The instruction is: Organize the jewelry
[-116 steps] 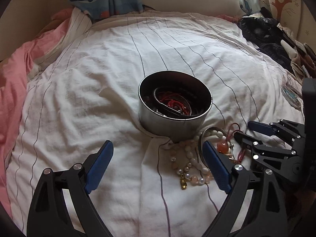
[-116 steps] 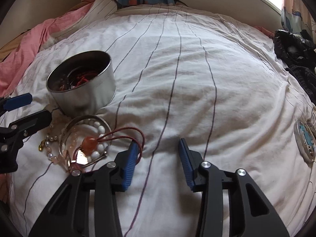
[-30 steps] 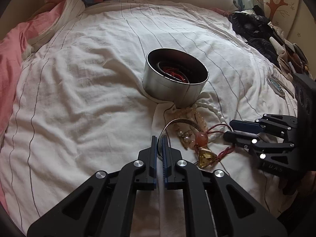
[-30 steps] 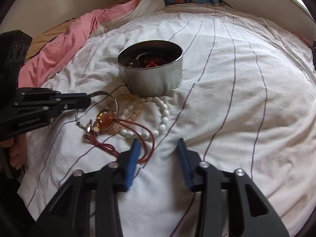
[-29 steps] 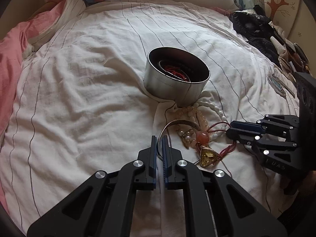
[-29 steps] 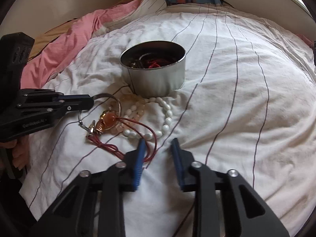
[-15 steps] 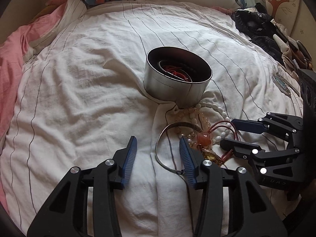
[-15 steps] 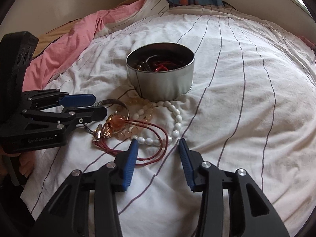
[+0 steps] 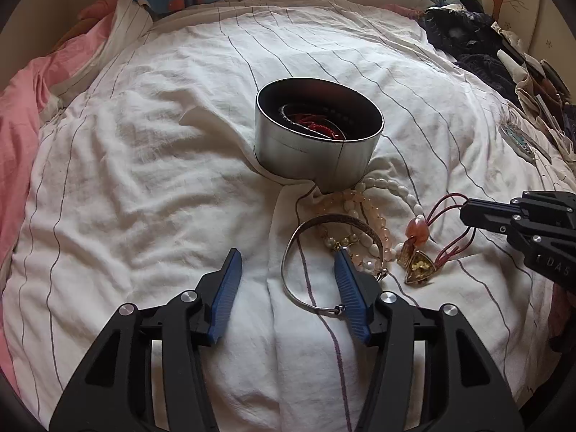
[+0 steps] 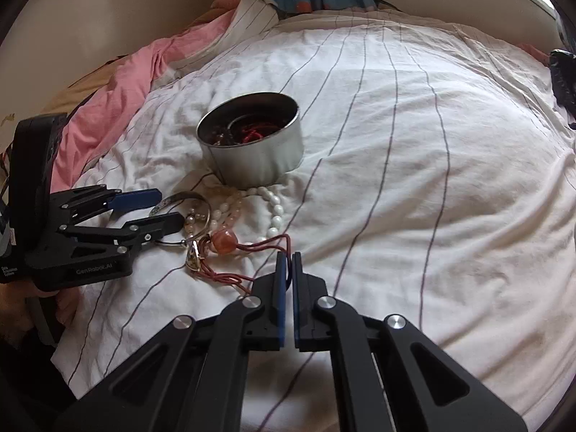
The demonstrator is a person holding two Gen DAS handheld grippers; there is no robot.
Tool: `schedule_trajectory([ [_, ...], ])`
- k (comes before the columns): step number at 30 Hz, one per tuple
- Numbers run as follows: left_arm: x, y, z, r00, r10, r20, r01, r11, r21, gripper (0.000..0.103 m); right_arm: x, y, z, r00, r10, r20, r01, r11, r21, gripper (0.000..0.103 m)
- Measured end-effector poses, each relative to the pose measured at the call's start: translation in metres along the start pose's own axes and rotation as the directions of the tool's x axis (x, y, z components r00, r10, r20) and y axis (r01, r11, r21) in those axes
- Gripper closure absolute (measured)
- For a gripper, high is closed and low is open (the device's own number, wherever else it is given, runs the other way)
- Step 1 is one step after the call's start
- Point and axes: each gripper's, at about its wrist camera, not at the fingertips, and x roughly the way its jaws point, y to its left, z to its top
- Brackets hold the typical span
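A round silver tin (image 9: 316, 151) (image 10: 252, 158) holding red and dark jewelry stands on the striped white bedsheet. In front of it lie pearl strands (image 9: 381, 187) and a metal bangle (image 9: 284, 270). My left gripper (image 9: 288, 252) (image 10: 169, 208) hovers over the bangle with its jaws opening; the pads do not touch it. A necklace with an orange bead (image 9: 417, 228) (image 10: 224, 241) and a yellow triangular pendant (image 9: 419, 268) lies to the right. My right gripper (image 10: 287, 253) (image 9: 464, 212) is shut on its red cord (image 10: 266, 241).
A pink blanket (image 9: 18, 126) runs along the left side of the bed. Dark clothes (image 9: 468, 46) are piled at the back right, with a small round case (image 9: 518, 140) nearer. A person's hand (image 10: 14, 298) holds the left gripper.
My left gripper has let go of the bangle, which now rests on the sheet between its spread fingers. My right gripper has closed on the red cord and drawn it taut.
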Motion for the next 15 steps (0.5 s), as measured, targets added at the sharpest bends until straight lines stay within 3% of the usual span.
schedule_trajectory([
  [3, 0.000, 0.000, -0.001, 1.000, 0.002, 0.001, -0.002, 1.000, 0.004, 0.050, -0.004, -0.010, -0.001, 0.999, -0.029, 0.014, 0.028, 0.999, 0.030, 0.099],
  [5, 0.000, -0.001, -0.001, 1.000, 0.005, 0.003, -0.005, 1.000, 0.008, 0.050, -0.004, -0.012, -0.001, 1.000, -0.007, 0.022, 0.006, 0.999, 0.040, 0.089],
  [6, 0.000, -0.001, -0.002, 1.000, 0.005, 0.005, -0.005, 1.000, 0.008, 0.050, -0.003, -0.011, -0.001, 1.000, -0.007, 0.026, 0.006, 0.999, 0.036, 0.057],
  [7, 0.000, -0.001, -0.002, 1.000, 0.005, 0.006, -0.005, 1.000, 0.008, 0.050, -0.001, -0.008, -0.001, 0.999, -0.032, 0.029, 0.031, 0.999, 0.025, 0.033],
  [8, 0.000, -0.002, -0.002, 1.000, 0.006, 0.008, -0.006, 1.000, 0.011, 0.054, 0.001, -0.005, -0.001, 0.997, -0.070, 0.032, 0.069, 0.998, 0.003, 0.033],
  [9, 0.000, -0.002, -0.002, 1.000, 0.004, 0.006, -0.004, 1.000, 0.017, 0.068, 0.005, -0.003, -0.001, 0.996, -0.091, 0.024, 0.092, 0.996, -0.018, 0.033],
  [11, -0.001, -0.005, -0.001, 1.000, -0.001, 0.004, 0.001, 0.999, 0.038, 0.082, 0.019, 0.000, -0.003, 0.996, -0.089, -0.027, 0.089, 0.996, -0.030, 0.042],
  [12, -0.003, -0.006, 0.000, 1.000, -0.008, 0.008, 0.008, 0.999, 0.042, 0.091, 0.025, 0.002, -0.004, 0.996, -0.079, -0.050, 0.077, 0.996, -0.040, 0.056],
  [13, -0.005, -0.005, 0.001, 1.000, -0.024, 0.012, 0.023, 0.999, 0.042, 0.097, 0.025, 0.004, -0.005, 0.996, -0.080, -0.048, 0.077, 0.996, -0.049, 0.085],
  [14, -0.008, -0.004, 0.002, 0.999, -0.039, 0.018, 0.038, 0.999, 0.032, 0.098, 0.022, 0.004, -0.004, 0.998, -0.050, -0.048, 0.049, 0.998, -0.041, 0.101],
  [15, -0.012, -0.003, 0.003, 0.998, -0.052, 0.028, 0.051, 0.998, 0.023, 0.098, 0.019, 0.002, -0.003, 0.999, -0.014, -0.045, 0.013, 1.000, -0.015, 0.100],
])
